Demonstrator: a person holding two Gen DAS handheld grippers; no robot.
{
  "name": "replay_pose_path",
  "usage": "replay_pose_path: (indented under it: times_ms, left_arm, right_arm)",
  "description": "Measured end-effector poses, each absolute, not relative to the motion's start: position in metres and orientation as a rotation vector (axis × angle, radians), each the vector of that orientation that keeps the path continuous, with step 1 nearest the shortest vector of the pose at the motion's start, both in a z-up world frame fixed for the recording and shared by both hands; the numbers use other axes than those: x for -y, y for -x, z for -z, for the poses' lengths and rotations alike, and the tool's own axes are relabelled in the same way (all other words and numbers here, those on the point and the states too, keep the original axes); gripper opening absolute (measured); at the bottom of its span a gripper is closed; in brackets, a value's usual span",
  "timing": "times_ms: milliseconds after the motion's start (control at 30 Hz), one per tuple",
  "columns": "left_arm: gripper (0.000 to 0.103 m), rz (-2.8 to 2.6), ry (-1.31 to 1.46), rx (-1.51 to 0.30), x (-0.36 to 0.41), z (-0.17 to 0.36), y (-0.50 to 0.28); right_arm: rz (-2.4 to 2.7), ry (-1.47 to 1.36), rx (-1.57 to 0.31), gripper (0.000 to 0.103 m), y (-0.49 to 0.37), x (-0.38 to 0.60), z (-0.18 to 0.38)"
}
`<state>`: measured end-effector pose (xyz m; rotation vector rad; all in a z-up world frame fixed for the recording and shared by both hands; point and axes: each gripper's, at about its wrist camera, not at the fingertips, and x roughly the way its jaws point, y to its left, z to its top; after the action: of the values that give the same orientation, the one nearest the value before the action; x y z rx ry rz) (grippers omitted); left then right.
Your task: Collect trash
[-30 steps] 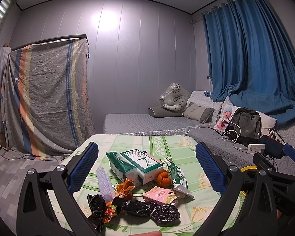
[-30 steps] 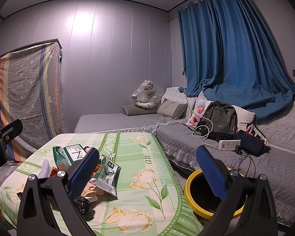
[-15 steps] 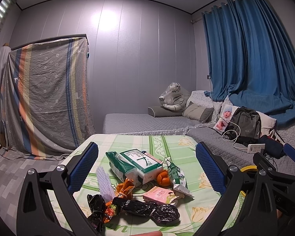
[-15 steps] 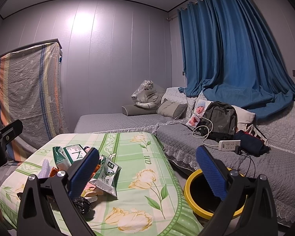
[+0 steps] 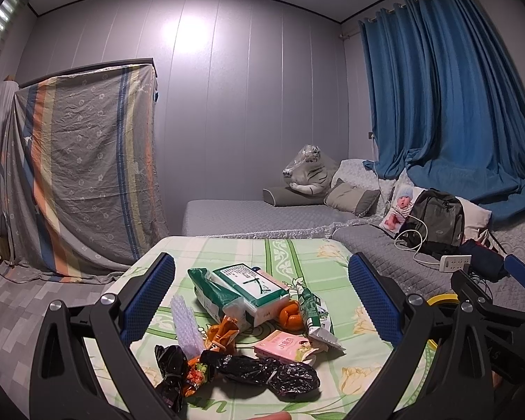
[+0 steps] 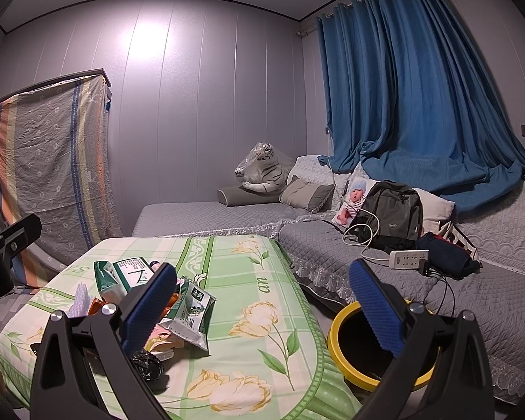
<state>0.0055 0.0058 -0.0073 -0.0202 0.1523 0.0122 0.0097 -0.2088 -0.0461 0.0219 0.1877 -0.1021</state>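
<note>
Both the left gripper (image 5: 260, 297) and right gripper (image 6: 262, 301) hover with jaws spread, empty. The crumpled black plastic bag (image 5: 269, 372) lies on the floral-clothed worktop (image 5: 315, 255); likely light, limp, slippery, so pinch a bunched fold.

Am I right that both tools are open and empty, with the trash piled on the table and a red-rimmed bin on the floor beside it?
Nearly: the bin's rim is yellow, not red, as the right wrist view shows. The rest holds: left tool and right tool are open and empty, with the trash piled on the table.
</note>
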Motion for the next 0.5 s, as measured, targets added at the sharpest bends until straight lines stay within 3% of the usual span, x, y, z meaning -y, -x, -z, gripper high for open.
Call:
replay_pose_path:
  times_ms: [500]
  left_arm:
    - [0.095, 0.038, 0.001, -0.167, -0.023, 0.016, -0.014]
  right_arm:
    - [0.066, 0.001, -0.229, 0.095, -0.029, 0.203, 0.048]
